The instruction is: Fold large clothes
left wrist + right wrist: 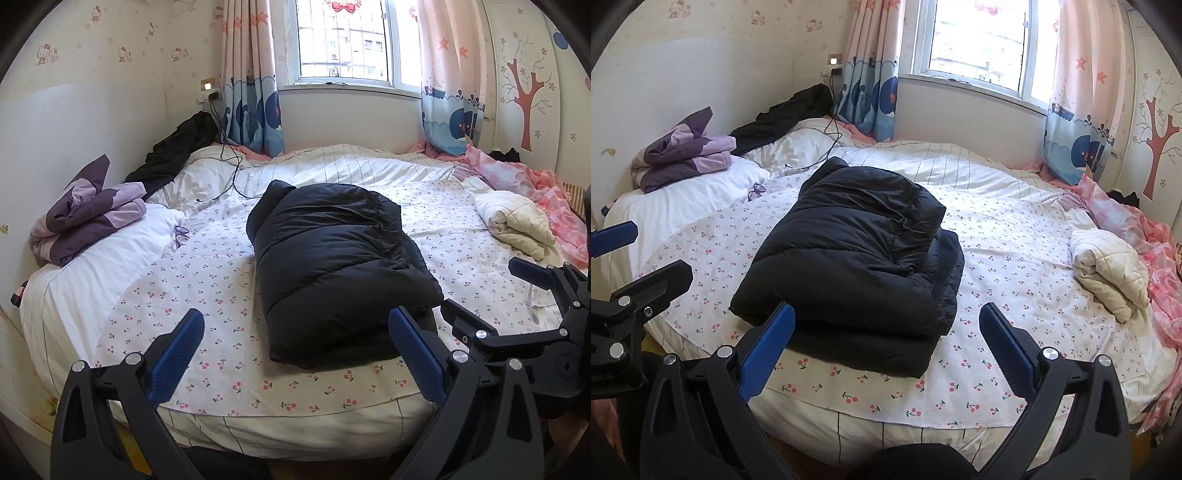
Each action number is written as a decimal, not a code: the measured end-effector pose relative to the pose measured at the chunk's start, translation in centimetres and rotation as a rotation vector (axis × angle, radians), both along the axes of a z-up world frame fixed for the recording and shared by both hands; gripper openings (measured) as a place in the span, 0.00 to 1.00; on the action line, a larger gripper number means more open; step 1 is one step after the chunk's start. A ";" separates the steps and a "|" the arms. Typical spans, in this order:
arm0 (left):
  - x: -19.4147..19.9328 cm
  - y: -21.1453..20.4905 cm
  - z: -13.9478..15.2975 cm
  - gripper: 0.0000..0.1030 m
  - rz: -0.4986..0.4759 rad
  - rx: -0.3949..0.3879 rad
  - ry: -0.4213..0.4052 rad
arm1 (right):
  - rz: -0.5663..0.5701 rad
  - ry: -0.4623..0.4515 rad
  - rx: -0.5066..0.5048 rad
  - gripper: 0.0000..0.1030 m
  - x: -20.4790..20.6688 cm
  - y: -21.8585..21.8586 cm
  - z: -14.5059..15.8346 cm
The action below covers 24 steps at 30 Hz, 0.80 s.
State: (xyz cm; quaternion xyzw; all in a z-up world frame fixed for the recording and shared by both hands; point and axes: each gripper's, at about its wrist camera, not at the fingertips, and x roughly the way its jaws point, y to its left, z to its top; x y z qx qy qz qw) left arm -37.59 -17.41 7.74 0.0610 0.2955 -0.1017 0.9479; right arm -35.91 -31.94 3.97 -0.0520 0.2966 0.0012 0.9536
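A black puffer jacket lies folded into a thick bundle in the middle of the bed, on a cherry-print sheet. My left gripper hovers open over the bed's near edge, just short of the bundle, with nothing between its blue pads. My right gripper is open too, at the bundle's near end, and holds nothing. Each gripper shows in the other's view: the right one beside the jacket's right side, the left one at the left edge.
A folded purple jacket rests on a pillow at the left. A cream quilted garment sits at the right by pink bedding. A black garment, a cable and purple glasses lie near the head.
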 end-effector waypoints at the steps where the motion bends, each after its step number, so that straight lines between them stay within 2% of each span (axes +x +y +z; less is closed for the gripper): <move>1: 0.1 0.0 -0.1 0.93 0.000 -0.007 0.009 | -0.001 0.002 0.000 0.94 0.0 0.0 0.0; 9: 0.8 0.5 -1.0 0.93 -0.024 -0.073 0.064 | -0.008 0.015 -0.009 0.94 0.2 0.2 -0.8; 18: 1.4 0.2 -2.1 0.93 -0.004 -0.041 0.117 | -0.013 0.035 0.004 0.94 0.6 -0.5 -1.5; 24: 1.8 0.1 -2.4 0.93 0.043 0.002 0.144 | -0.013 0.045 0.005 0.94 0.9 -0.5 -1.9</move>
